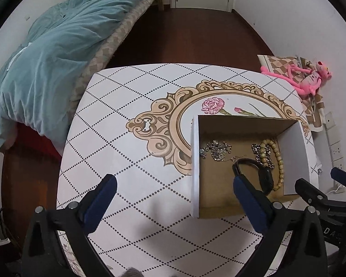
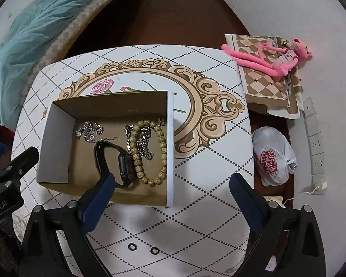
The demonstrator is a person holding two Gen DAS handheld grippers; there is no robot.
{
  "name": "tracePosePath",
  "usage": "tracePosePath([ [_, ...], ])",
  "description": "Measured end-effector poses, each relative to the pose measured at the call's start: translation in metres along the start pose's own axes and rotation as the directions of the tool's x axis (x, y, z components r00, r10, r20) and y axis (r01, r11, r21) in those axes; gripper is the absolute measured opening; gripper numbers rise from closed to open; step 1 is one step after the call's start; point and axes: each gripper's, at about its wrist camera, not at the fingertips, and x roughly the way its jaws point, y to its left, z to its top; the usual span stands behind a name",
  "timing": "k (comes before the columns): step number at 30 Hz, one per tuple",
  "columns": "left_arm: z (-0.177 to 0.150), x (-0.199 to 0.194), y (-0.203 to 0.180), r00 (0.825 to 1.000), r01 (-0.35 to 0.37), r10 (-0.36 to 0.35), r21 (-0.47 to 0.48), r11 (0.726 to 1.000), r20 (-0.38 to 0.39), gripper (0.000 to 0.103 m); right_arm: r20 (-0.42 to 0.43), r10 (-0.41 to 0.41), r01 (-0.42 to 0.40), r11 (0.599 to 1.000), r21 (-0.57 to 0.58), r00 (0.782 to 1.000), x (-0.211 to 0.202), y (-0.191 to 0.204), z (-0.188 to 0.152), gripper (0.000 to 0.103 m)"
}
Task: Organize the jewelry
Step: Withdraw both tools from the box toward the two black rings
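Observation:
An open cardboard box (image 2: 170, 138) (image 1: 195, 161) with white outer walls sits on the patterned table. Inside lie a black smartwatch (image 2: 124, 166) (image 1: 264, 179), a wooden bead bracelet (image 2: 159, 138) (image 1: 279, 159), a thick silver chain (image 2: 144, 147) (image 1: 257, 149) and a thin silver necklace (image 2: 90, 129) (image 1: 215, 150). Two small black rings (image 2: 132, 246) (image 2: 154, 251) lie on the table between my right gripper's fingers. My right gripper (image 2: 171, 184) is open and empty, just before the box's near right corner. My left gripper (image 1: 175, 187) is open and empty, at the box's left wall.
The table (image 1: 126, 161) has a diamond-dot cloth with a floral medallion. A bed with a teal duvet (image 1: 46, 57) stands to the left. A pink plush toy (image 2: 265, 55) on a checked bag, a white plastic bag (image 2: 273, 157) and a power strip (image 2: 316, 143) lie right of the table.

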Motion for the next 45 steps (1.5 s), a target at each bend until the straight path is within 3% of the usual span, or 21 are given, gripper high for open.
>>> tracePosePath([
  [13, -0.031, -0.067, -0.002, 0.994, 0.021, -0.020, -0.003, 1.000, 0.106, 0.103, 0.169, -0.042, 0.038, 0.999, 0.031, 0.985, -0.075, -0.008, -0.032, 0.100],
  [27, -0.067, -0.170, -0.003, 0.959, 0.048, -0.048, 0.008, 0.999, 0.281, 0.103, 0.379, -0.066, 0.047, 0.997, 0.058, 0.923, -0.185, -0.006, -0.083, 0.100],
  [34, -0.083, -0.188, -0.006, 0.957, 0.061, -0.065, 0.023, 0.998, 0.283, 0.103, 0.410, -0.073, 0.051, 0.997, 0.065, 0.909, -0.209, -0.007, -0.103, 0.100],
  [38, -0.091, -0.192, -0.006, 0.956, 0.077, -0.078, 0.015, 0.997, 0.284, 0.103, 0.417, -0.055, 0.027, 0.997, 0.073, 0.907, -0.215, -0.011, -0.111, 0.100],
  [40, -0.094, -0.187, -0.006, 0.959, 0.072, -0.068, -0.003, 0.997, 0.275, 0.103, 0.400, -0.026, -0.005, 0.997, 0.075, 0.916, -0.209, -0.013, -0.113, 0.100],
  [45, -0.107, -0.143, -0.007, 0.972, 0.017, -0.013, -0.014, 1.000, 0.233, 0.103, 0.273, 0.028, -0.052, 0.995, 0.082, 0.962, -0.145, -0.018, -0.122, 0.100],
])
